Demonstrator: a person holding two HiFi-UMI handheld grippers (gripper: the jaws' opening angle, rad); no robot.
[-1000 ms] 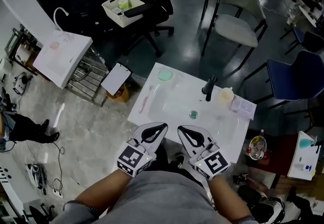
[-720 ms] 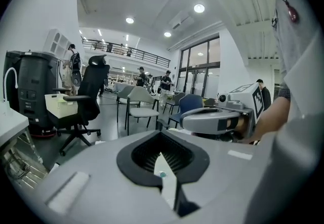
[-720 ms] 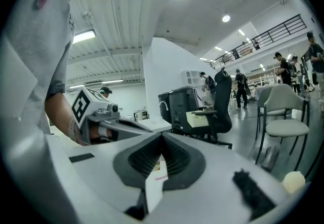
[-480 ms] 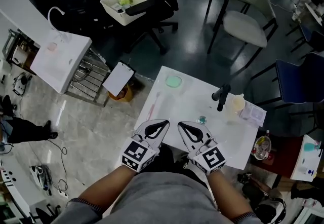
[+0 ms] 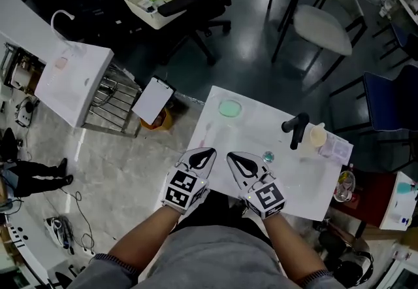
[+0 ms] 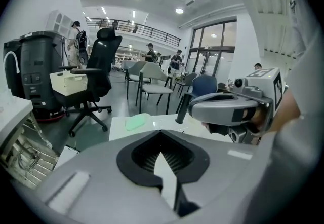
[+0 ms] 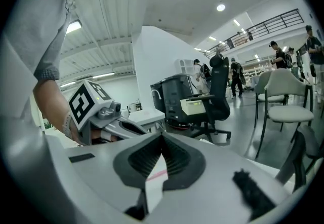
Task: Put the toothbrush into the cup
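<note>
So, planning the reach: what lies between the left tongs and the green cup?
Head view: only the faint pink toothbrush, lying on the white basin between left tongs and cup.

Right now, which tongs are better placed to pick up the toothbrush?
Probably left: the left tongs, shut and empty, are beside the pink toothbrush; the right tongs, also shut, are farther from it.

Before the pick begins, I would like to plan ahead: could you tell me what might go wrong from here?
Both the left gripper and right gripper have their jaws together; reaching the toothbrush like that would likely shove it. It lies flat near the left edge of the basin, so a nudge might send it off. The green cup stands free and could tip.
</note>
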